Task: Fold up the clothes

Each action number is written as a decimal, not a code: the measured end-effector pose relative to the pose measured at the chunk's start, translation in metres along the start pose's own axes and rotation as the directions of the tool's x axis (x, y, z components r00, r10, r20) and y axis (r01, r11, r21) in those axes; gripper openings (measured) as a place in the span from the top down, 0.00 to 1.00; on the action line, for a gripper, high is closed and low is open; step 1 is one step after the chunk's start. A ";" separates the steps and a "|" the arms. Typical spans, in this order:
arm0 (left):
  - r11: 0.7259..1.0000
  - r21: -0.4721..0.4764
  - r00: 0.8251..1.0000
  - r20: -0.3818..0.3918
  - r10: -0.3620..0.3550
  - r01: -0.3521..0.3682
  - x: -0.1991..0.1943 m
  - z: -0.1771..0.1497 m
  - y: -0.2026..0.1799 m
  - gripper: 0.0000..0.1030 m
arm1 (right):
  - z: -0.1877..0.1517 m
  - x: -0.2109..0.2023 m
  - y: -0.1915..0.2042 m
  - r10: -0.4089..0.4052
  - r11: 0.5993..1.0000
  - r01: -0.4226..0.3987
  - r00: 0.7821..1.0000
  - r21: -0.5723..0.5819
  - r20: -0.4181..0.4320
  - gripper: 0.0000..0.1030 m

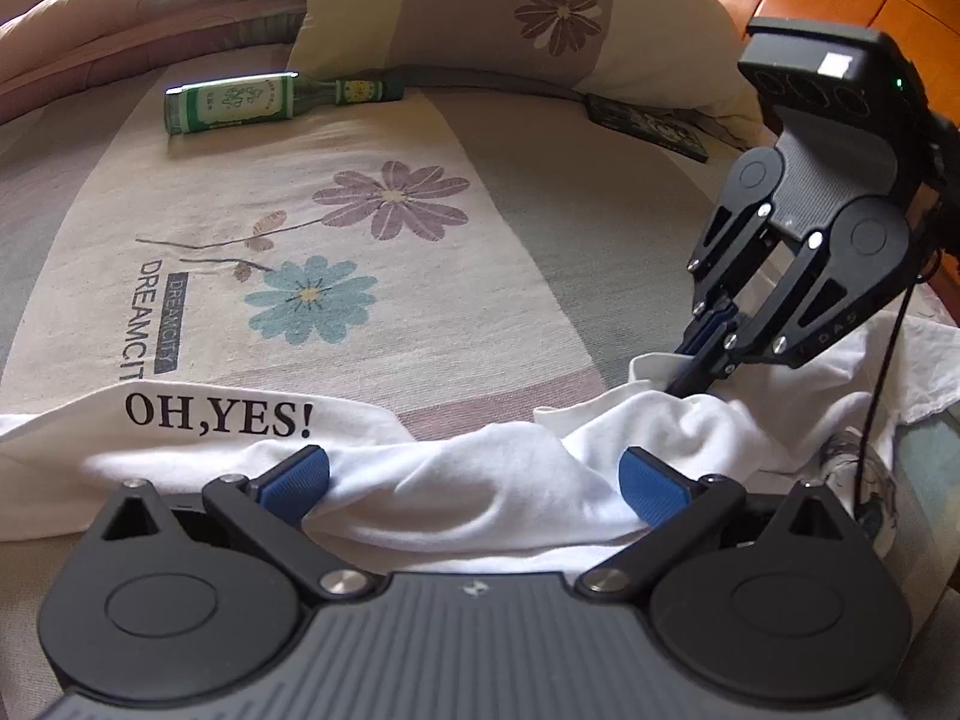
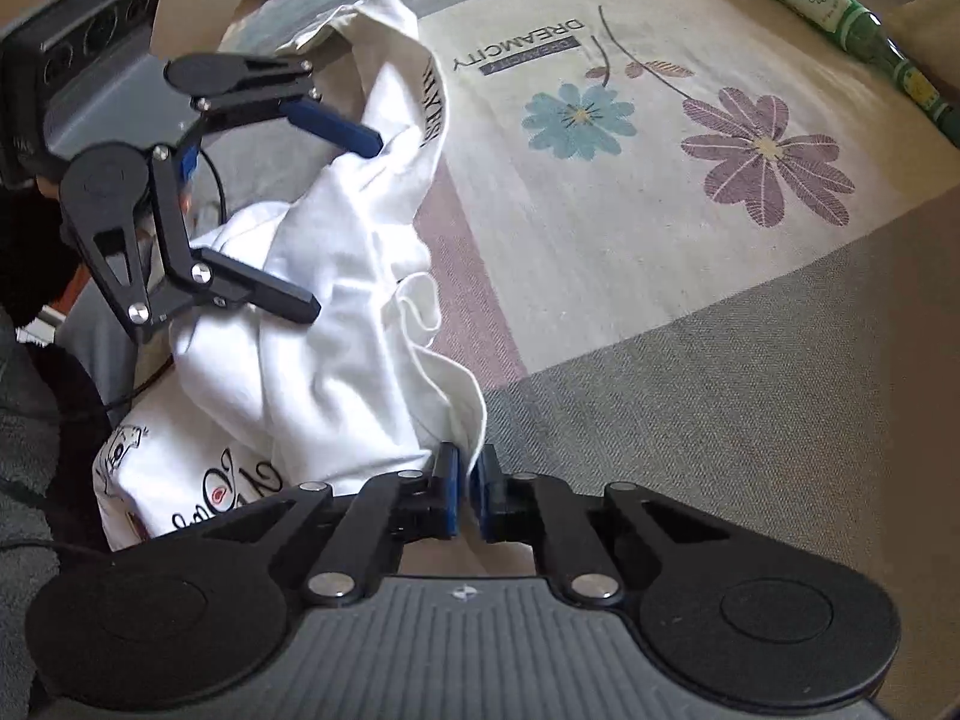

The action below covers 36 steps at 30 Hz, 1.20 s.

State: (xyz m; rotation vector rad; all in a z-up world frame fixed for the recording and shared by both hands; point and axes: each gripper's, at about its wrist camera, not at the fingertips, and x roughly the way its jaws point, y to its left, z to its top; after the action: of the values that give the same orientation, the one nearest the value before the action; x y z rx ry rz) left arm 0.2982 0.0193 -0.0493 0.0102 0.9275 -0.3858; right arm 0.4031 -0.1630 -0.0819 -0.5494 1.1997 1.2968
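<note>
My right gripper (image 2: 465, 492) is pinched tight on an edge of the white T-shirt (image 2: 336, 324), while my left gripper (image 1: 474, 480) stands wide open with a bunched ridge of the same cloth between its fingers, not yet clamped. The shirt lies crumpled along the near edge of the bed (image 1: 600, 228), its "OH, YES!" print turned toward the left and another print half buried on the right. It is neither flat nor folded, so I judge the job in hand is getting a second hold and pulling the cloth straight.

To do that well I should close the left gripper on a single hem or corner rather than on this thick bundle, then draw my two hands apart until the fabric goes taut before laying it down.

The flowered sheet beyond is mostly free to spread on. A green bottle (image 1: 252, 99) lies further up near the pillow (image 1: 480, 6), with a dark flat thing (image 1: 648, 120) beside it; both are well apart from the shirt. The trailing black cable (image 1: 882, 396) could snag the cloth.
</note>
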 end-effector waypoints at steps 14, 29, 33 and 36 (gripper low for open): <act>0.996 0.069 0.998 0.018 -0.066 0.064 -0.025 0.004 -0.022 0.01 | 0.005 -0.053 -0.014 -0.318 0.948 0.316 0.938 0.037 0.137 0.93; 0.999 0.035 0.998 0.041 -0.044 0.042 -0.029 0.002 -0.011 0.01 | 0.007 -0.067 -0.051 -0.622 0.773 0.569 0.767 0.280 0.158 0.74; 1.000 0.010 0.998 0.057 -0.024 0.024 -0.035 0.002 -0.002 0.01 | 0.032 -0.076 -0.035 -0.550 0.831 0.482 0.787 0.277 0.280 0.65; 1.000 -0.013 0.998 0.062 -0.009 0.009 -0.040 0.000 0.003 0.01 | 0.048 -0.047 -0.039 -0.474 0.870 0.410 0.847 0.273 0.240 0.66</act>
State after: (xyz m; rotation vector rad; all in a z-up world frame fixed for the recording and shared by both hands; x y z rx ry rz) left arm 0.2776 0.0352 -0.0183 -0.0176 0.8695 -0.3865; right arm 0.4641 -0.1524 -0.0349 -0.4230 0.8725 0.8049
